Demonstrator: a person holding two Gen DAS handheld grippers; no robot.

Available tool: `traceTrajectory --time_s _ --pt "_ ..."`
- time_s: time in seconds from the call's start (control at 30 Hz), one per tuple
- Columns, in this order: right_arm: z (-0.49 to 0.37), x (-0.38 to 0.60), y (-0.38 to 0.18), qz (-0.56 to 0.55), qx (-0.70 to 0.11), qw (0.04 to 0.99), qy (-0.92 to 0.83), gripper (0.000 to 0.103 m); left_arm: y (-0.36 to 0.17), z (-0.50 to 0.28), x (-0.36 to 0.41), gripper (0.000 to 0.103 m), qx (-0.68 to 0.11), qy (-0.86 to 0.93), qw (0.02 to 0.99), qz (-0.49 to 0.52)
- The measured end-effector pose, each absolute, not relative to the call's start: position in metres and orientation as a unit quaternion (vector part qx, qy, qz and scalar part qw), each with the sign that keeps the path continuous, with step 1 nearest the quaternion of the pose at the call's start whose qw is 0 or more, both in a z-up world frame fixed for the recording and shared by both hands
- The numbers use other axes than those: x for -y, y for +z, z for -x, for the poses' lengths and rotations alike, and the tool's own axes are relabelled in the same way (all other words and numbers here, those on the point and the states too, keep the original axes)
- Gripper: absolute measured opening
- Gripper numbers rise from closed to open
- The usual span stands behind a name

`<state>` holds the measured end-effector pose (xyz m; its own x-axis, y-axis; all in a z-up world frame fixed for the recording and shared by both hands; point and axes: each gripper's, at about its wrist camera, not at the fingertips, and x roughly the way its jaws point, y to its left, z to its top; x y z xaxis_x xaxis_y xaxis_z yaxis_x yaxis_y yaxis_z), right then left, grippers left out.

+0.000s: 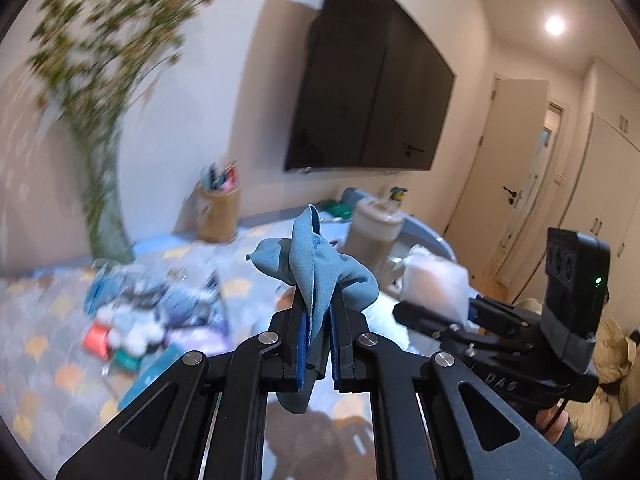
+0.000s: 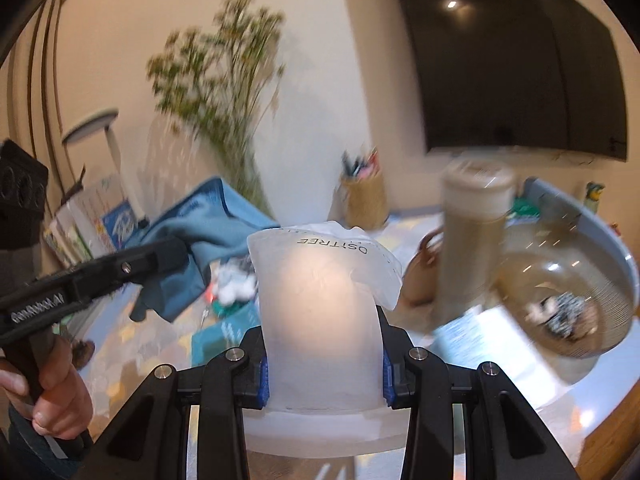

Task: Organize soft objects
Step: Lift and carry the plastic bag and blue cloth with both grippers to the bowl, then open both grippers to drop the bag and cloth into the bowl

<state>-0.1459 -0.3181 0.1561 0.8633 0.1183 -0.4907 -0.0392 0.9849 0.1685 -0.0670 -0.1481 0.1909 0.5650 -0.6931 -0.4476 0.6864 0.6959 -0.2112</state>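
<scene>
- Blue cloth (image 1: 316,276) is pinched between the nearly closed jaws of the left gripper (image 1: 319,312), bunched and held up in the air above the table (image 1: 44,360); in the right wrist view it hangs as a wide drape from that gripper.
- Translucent plastic pouch (image 2: 324,304), printed with lettering near its top, is clamped between the half-open jaws of the right gripper (image 2: 324,364), also lifted, just beside the cloth.
- Progress, as I judge it: both soft items are in hand, neither is put away; where they belong is not shown.
- Left to sort: a loose heap of cotton-like tufts and small packets (image 1: 132,320) on the patterned table cover.
- Around: a grey basin (image 2: 616,256) holding a clear bowl, a beige tumbler (image 2: 476,232) in front of it, a woven pen holder (image 1: 218,212), a vase of dried flowers (image 1: 104,216), a wall television (image 1: 372,92).
- In the way: the tumbler stands near the basin, and motion blur hides finer detail.
</scene>
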Motion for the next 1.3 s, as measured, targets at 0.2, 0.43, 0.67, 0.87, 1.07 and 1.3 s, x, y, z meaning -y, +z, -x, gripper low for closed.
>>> traceTrajectory --time_s 0.2,0.43,0.67,0.87,1.07,1.3 --pt "0.174 0.377 0.199 -0.090 -0.190 0.978 -0.015 0.039 0.228 0.075 0.214 0.006 -0.223 -0.431 0.874 -0.014" --pt "0.174 0.486 0.212 -0.157 -0.186 0.963 -0.117 0.039 0.248 0.071 0.320 0.006 -0.224 -0.483 0.846 -0.034" --pt "0.147 0.578 0.174 -0.250 -0.241 0.924 -0.162 0.039 0.206 0.040 0.414 0.006 -0.289 -0.468 0.834 -0.049" --pt "0.124 0.609 0.139 -0.287 -0.284 0.900 -0.163 0.042 0.173 0.013 0.458 0.011 -0.318 -0.454 0.830 -0.066" --pt "0.115 0.628 0.114 -0.328 -0.306 0.879 -0.159 0.068 0.159 0.011 0.465 0.067 -0.336 -0.460 0.820 -0.062" --pt "0.145 0.624 0.119 -0.331 -0.283 0.885 -0.166 0.068 0.175 0.047 0.438 0.072 -0.303 -0.495 0.812 -0.067"
